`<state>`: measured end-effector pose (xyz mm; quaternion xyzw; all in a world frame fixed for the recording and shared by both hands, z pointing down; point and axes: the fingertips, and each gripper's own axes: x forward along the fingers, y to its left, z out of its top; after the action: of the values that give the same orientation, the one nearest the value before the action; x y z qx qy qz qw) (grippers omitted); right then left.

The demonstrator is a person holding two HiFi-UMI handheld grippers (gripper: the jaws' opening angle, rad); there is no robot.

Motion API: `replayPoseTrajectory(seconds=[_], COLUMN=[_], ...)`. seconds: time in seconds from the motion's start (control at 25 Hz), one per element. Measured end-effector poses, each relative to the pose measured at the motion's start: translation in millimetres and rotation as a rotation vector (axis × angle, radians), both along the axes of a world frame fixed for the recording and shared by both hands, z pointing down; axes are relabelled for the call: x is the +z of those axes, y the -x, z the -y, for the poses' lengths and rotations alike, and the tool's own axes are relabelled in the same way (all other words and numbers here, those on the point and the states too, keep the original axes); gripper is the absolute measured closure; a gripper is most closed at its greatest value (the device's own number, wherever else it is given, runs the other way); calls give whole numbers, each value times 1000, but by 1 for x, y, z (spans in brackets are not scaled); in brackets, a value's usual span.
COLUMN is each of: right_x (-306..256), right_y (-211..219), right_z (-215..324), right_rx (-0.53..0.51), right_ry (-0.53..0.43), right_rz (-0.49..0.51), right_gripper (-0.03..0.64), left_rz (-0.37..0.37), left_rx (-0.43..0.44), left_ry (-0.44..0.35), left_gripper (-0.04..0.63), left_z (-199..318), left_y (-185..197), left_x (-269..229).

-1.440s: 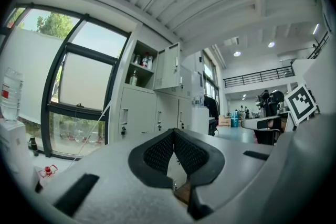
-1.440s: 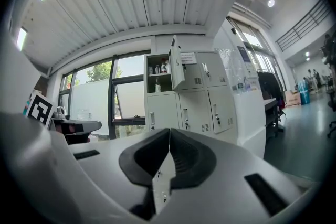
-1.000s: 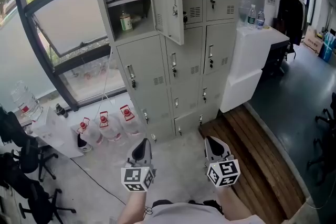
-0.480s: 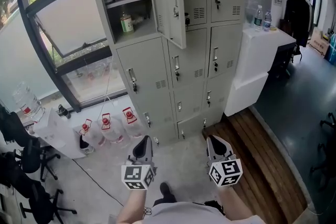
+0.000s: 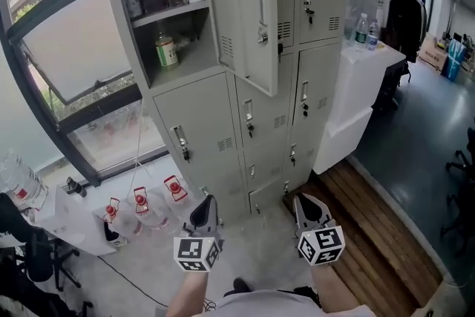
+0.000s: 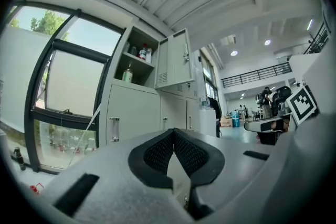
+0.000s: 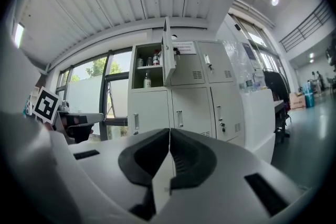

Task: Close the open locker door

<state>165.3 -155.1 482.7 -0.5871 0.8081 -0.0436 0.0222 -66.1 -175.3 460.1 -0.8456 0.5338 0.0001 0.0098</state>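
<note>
1. Grey metal locker bank (image 5: 200,130) fills more of the head view than a second ago.
2. Its open grey door (image 5: 249,11) stands swung out at the bank's top left corner.
3. Your left gripper (image 5: 203,210) and right gripper (image 5: 308,206) hang low, jaws together, empty.
4. Clear red-capped water jugs (image 5: 141,208) sit on the pale floor (image 5: 260,249) at the bank's left foot, with brown wooden planks (image 5: 371,226) to the right.

- The left gripper (image 5: 205,206) is held low in front of the body, pointing level and forward, its two jaws pressed together at the tips with nothing between them.
- The right gripper (image 5: 304,204) sits alongside it at the same height, well apart, also level, with its jaws closed and empty.
- Each gripper's marker cube faces back toward the person: left cube (image 5: 197,254), right cube (image 5: 320,245).
- The left forearm (image 5: 185,295) and right forearm (image 5: 332,287) reach forward from the torso, roughly parallel.
</note>
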Motion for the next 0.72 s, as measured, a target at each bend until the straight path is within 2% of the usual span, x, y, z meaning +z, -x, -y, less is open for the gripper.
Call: replayPoseTrajectory(seconds=[0.24, 0.4, 0.56, 0.72], right_x=[-6, -3, -6, -10], right_y=[33, 51, 60, 56], right_z=[45, 62, 77, 91], right_rx=[39, 30, 11, -14], right_ry=[-9, 0, -4, -9], right_rz=[-8, -29, -29, -28], right_gripper=[603, 603, 603, 603], left_rz=[-10, -30, -47, -54], left_rx=[15, 8, -2, -3], left_ry=[13, 23, 31, 46], left_gripper=[586, 586, 586, 586], left_z=[54, 72, 84, 92], left_y=[45, 64, 69, 55], left_x=[5, 11, 16, 19])
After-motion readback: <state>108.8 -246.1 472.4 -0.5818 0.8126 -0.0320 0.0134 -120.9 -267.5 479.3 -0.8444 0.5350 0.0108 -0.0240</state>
